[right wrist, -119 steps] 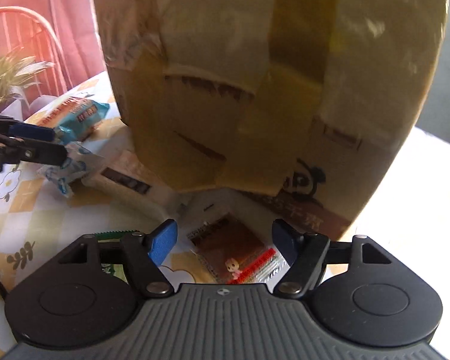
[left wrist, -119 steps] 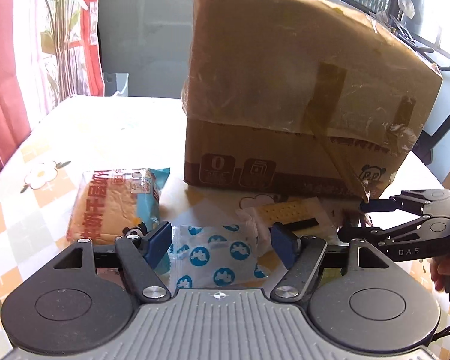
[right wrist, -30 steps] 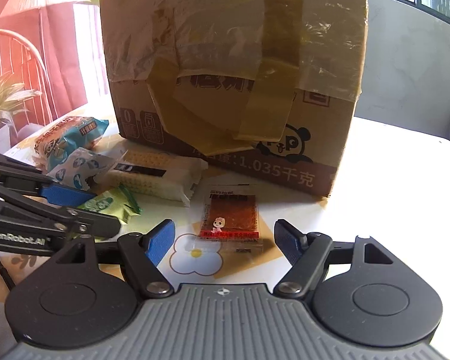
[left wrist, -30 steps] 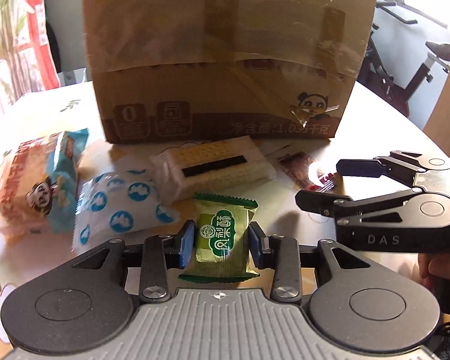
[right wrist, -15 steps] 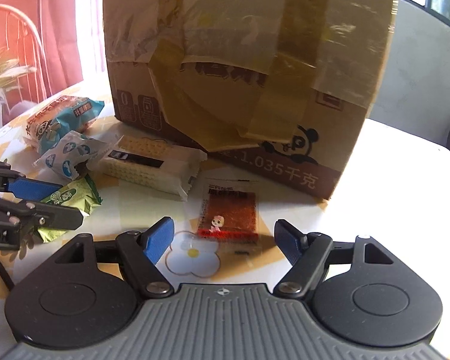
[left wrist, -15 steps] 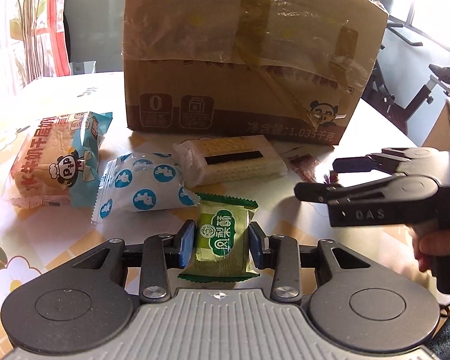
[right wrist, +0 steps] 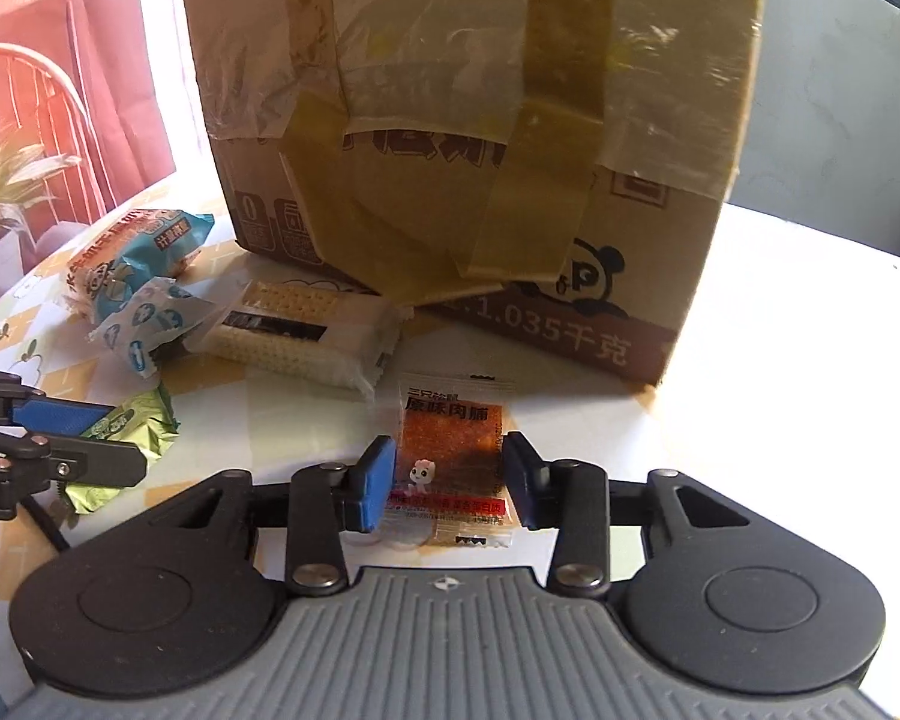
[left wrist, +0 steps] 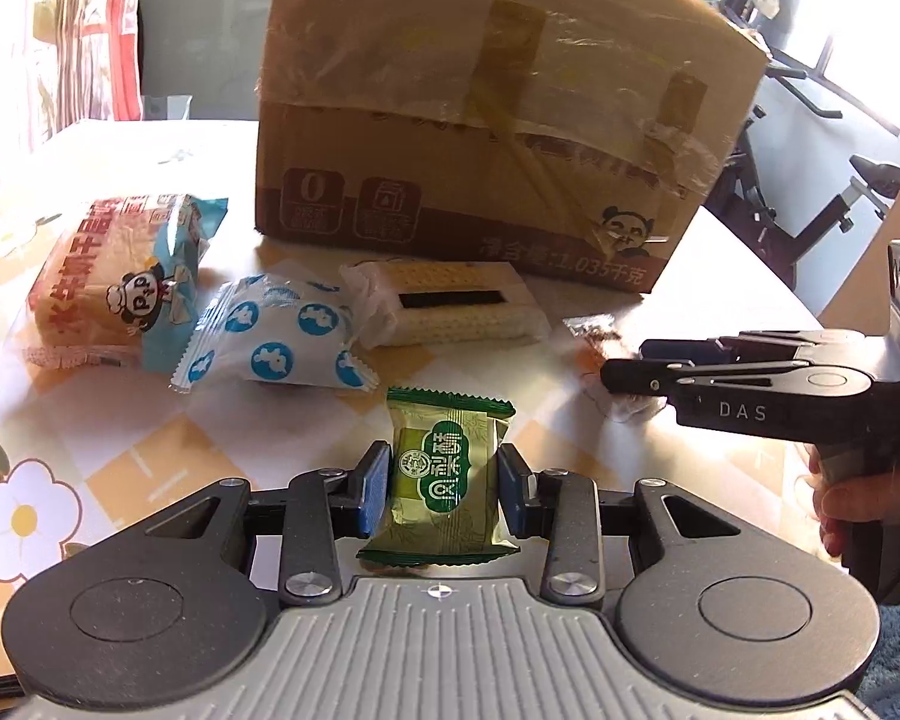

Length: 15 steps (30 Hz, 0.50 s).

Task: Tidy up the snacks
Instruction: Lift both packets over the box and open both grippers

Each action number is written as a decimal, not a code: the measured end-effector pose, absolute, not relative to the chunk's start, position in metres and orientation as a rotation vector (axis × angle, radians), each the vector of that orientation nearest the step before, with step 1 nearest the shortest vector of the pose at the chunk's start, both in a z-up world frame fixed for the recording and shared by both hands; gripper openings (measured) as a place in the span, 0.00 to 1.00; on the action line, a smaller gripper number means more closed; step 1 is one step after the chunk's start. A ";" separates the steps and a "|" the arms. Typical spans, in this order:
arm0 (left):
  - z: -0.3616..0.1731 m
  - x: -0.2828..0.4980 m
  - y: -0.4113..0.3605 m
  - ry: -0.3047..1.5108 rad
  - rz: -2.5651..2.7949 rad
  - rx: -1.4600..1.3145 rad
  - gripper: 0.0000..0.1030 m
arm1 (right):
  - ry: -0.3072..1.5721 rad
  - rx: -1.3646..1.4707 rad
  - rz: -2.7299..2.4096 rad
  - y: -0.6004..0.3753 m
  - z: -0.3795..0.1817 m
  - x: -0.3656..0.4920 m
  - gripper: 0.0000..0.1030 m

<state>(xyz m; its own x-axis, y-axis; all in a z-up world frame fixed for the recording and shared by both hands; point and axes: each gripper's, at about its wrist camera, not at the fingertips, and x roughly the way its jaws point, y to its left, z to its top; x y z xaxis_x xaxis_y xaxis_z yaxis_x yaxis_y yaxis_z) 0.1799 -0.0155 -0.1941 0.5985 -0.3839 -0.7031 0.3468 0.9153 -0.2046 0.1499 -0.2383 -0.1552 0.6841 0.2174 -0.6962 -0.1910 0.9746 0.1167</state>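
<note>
A green foil-wrapped snack (left wrist: 447, 483), crimped at both ends, is clamped upright in the left gripper (left wrist: 444, 495) above the table (left wrist: 150, 438). The right gripper (right wrist: 447, 477) is closing on a clear-edged, reddish-brown jerky packet (right wrist: 450, 456) before the cardboard box (right wrist: 480, 150).

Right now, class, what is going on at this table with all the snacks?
A person is sorting snacks with two tools. The left hand-held gripper is clamped on a green foil snack packet. The right hand-held gripper is closing around a flat clear packet of reddish-brown dried meat. A blue-dotted white packet, a cracker pack and a wrapped bread loaf lie before the taped cardboard box.
</note>
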 end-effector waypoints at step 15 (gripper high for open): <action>-0.166 0.174 -0.022 0.736 -0.393 0.003 0.38 | 0.658 0.150 0.267 -0.246 -0.134 0.111 0.39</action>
